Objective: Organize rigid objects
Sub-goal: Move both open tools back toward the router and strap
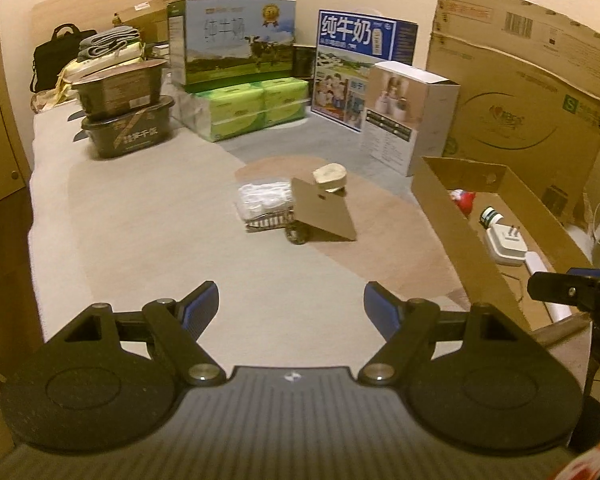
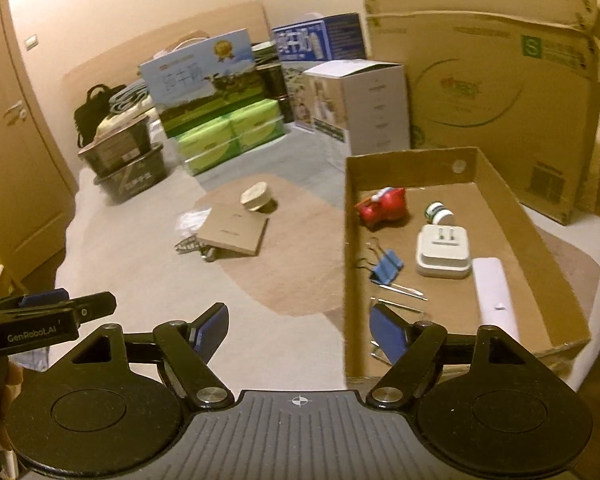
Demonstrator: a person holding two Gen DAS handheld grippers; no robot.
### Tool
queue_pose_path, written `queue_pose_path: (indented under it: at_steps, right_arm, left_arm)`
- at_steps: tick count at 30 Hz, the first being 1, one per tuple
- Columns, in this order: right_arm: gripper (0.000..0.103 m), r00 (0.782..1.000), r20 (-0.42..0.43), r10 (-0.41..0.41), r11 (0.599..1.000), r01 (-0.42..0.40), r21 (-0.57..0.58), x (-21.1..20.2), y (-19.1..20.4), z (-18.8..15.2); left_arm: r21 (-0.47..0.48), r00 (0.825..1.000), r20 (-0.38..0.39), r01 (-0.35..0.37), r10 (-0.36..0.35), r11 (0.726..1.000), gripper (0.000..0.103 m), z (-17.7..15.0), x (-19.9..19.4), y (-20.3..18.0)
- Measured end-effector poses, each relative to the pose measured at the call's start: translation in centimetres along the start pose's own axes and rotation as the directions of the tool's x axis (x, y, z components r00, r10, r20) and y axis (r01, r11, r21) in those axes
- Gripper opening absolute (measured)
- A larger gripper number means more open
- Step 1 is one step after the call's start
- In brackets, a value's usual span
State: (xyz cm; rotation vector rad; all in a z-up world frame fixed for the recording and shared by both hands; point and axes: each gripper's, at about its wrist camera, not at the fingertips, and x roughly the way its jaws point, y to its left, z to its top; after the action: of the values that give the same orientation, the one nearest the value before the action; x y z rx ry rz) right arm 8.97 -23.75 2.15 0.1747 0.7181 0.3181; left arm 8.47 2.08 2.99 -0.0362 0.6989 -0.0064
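So, both grippers are seen wide apart with nothing between the pads. The left gripper (image 1: 292, 304) is held over bare bed cover, and the right gripper (image 2: 298, 326) is parked at the near left corner of the cardboard tray (image 2: 350, 264), its right pad just over the wall. No earlier picture is given, so nothing is claimed about how they got there.

The tray is clearly being used as the collecting spot: a red toy (image 2: 382, 206), a small white-and-green bottle (image 2: 438, 213), a white plug adapter (image 2: 444, 252), a blue binder clip (image 2: 386, 266), a long white bar (image 2: 494, 296) and some thin metal bits are already laid inside it. It's probably kept low-walled and near the bed's edge so things can be dropped in from above.

What's left is bunched in the middle of the bed: a flat cardboard piece (image 1: 324, 212) propped on a dark object, a pale roundish thing (image 1: 330, 176) behind it, and a white packet (image 1: 264, 200) on something striped beside it. That pile is well apart from both grippers, so a reach is likely still needed.

The tray's full contents are only shown in the right wrist view; in the left one most are hidden by the near wall. The propped cardboard and the dark object under it are shown better in the left view.
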Motion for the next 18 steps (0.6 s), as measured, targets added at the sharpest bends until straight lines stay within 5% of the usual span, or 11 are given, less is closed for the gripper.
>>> queue_pose_path:
  at_steps: [18]
  right_arm:
    - [0.088, 0.998, -0.041, 0.051, 0.998, -0.053, -0.039, 7.3, 4.3, 2.3]
  left_arm:
    - [0.035, 0.999, -0.029, -0.045, 0.046, 0.998, 0.090, 1.6, 5.3, 5.5]
